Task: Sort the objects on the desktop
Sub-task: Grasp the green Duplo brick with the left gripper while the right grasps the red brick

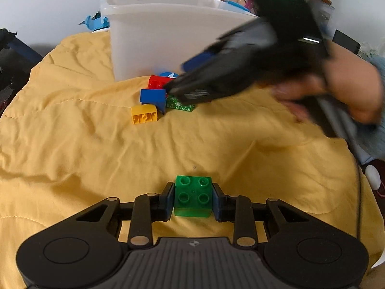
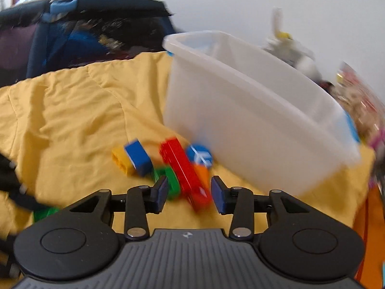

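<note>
Sorting had, by my reading, barely got under way. The left gripper [image 1: 193, 197] was pinching a green brick [image 1: 193, 196] between its two blue pads, studs facing the camera, just above the near part of the yellow quilt [image 1: 72, 144] that carried everything. Whether the brick was resting on the cloth or lifted clear I could not tell.

The right gripper [image 2: 188, 193] had its tongs spread, holding nothing; it was poised low over the pile with the long red brick [image 2: 185, 173] lying between its fingers but not yet touched. From the left wrist view this same gripper appeared as a dark, blurred shape reaching in over the pile from the right.

Toward the far middle of the quilt, just in front of the white bin [image 2: 252, 120], the remaining pieces lay in a loose cluster: a yellow brick [image 1: 144, 116], a blue brick [image 1: 152, 96], the red one, a flat green tile [image 1: 179, 104], a round blue piece [image 2: 200, 156] and something orange [image 2: 201, 173] partly hidden behind the red.

What sat inside the bin was not visible from either camera, so nothing could be counted as delivered. Judged from the layout, one brick was in hand, one about to be taken, and at least five were left to move.
</note>
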`<state>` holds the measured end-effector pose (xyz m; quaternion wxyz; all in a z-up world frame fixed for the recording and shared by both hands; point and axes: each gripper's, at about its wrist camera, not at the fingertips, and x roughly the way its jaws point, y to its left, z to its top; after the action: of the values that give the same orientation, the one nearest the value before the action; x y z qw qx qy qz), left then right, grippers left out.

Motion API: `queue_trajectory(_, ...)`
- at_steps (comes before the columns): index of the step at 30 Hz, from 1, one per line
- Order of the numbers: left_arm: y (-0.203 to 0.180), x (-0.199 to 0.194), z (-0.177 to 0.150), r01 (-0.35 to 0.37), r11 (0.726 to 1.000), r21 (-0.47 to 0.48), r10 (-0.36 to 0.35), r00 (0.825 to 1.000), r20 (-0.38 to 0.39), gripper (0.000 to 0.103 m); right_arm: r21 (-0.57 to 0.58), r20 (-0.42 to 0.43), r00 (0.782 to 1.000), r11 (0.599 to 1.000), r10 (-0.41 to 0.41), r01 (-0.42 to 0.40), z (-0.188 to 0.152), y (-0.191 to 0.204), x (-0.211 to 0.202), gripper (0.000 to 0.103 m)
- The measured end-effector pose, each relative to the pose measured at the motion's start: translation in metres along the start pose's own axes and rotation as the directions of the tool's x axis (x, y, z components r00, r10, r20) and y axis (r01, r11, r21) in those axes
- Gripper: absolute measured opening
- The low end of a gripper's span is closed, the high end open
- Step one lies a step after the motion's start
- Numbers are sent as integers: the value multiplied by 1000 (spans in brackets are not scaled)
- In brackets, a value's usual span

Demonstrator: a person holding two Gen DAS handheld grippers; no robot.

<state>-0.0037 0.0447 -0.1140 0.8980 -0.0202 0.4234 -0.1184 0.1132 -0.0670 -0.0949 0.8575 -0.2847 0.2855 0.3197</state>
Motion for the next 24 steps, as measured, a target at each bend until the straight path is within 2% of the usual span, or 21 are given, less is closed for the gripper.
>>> queue_trajectory(3,0,-1,-1,1,1000,1,-1,1000,5,35,-54,-24,999,998,22,-24,16,8,23,42)
queue_trajectory(6,-2,0,-2,-2,1000,17,1,1000,11,35,-96,-114,993,994,39,-50,27,14,54,42)
queue_trajectory(7,-2,0,-2,0,1000,17,-1,1000,13,35,-110,-123,992,993,36,-50,27,16,59,35)
queue_trajectory(8,-1,0,-3,3,1000,15,-4,1000,16,35,-122,-122,992,991,36,-51,27,18,61,34)
queue_trajectory(10,0,0,-3,8,1000,11,-8,1000,21,35,-114,-112,993,992,45,-58,27,16,53,25)
queue_trajectory(12,-2,0,-4,9,1000,21,-9,1000,25,35,-58,-75,996,997,45,-50,23,9,33,25)
queue_trajectory(15,-5,2,-3,8,999,38,-9,999,31,35,104,-7,996,990,91,-90,12,-10,-12,25)
queue_trajectory(18,-7,4,-1,10,999,40,-11,999,35,35,286,-8,979,939,203,-192,-7,-29,-44,25)
queue_trajectory(22,-10,9,5,9,1000,29,-9,999,33,35,528,-52,913,787,405,-319,-47,-46,-45,25)
queue_trajectory(24,-12,9,5,-5,999,41,3,999,34,35,597,-79,894,739,442,-313,-63,-46,-35,25)
